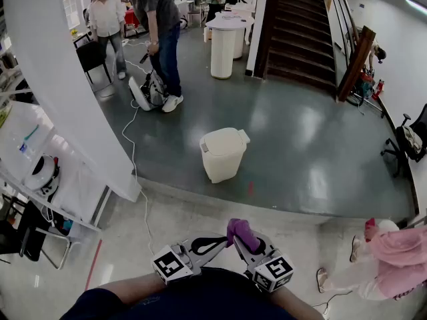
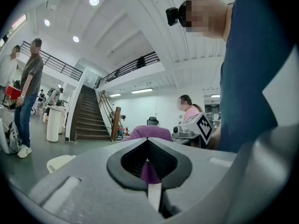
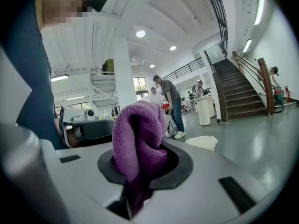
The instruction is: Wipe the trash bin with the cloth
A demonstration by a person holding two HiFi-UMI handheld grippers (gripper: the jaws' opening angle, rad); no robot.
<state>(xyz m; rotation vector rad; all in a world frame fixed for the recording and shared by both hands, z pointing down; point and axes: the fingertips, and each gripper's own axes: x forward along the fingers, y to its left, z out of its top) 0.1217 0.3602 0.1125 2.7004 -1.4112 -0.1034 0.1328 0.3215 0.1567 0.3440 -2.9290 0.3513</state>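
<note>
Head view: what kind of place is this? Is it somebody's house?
Not a house. It is probably a big office or lab hall: there is a wide staircase, a shiny grey floor with a trash bin standing on it, and an office chair.

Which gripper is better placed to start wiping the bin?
Right. The right gripper is shut on the purple cloth; the left gripper is shut and holds nothing. The trash bin stands ahead on the floor, beyond both.

Purple: my cloth (image 3: pixel 138 139). Cream-white: the trash bin (image 1: pixel 222 153). Glossy dark grey: the floor (image 1: pixel 300 145). Black-and-white squares: my marker cubes (image 1: pixel 169 265). Navy: my shirt (image 1: pixel 213 297).
</note>
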